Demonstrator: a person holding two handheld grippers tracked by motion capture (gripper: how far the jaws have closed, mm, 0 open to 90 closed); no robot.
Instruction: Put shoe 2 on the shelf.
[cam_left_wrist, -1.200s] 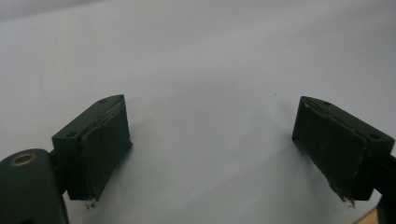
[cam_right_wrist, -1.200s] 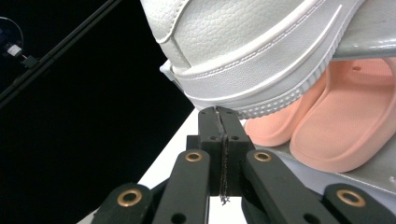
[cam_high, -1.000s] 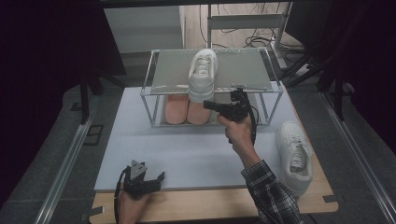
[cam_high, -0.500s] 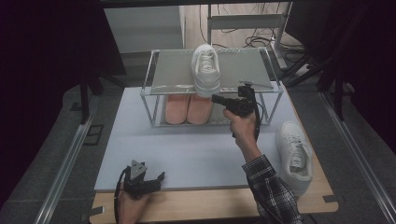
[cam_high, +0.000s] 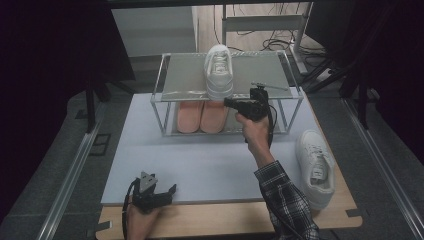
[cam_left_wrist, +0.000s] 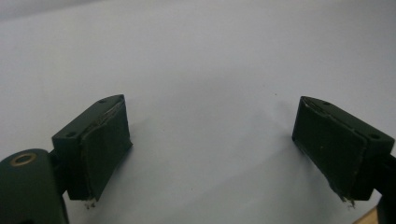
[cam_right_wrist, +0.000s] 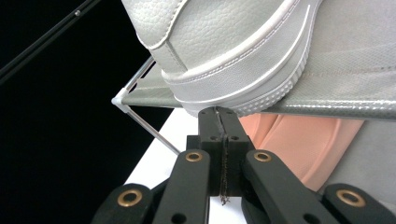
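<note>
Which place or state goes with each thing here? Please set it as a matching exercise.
1. white shoe
2. second white shoe
3. pink slippers
4. right gripper

a. jaws shut, tips at a shoe's heel
b. lower shelf of the rack
c. top shelf of the rack
d. on the table, right of the rack

Pairs: 1-c, 2-d, 3-b, 4-a

No lettering, brand mark, number or sign can be read anywhere. The white sneaker (cam_high: 219, 70) on the rack and the one (cam_high: 315, 165) lying on the desk each carry a small tongue patch — too small and blurred to make out.
</note>
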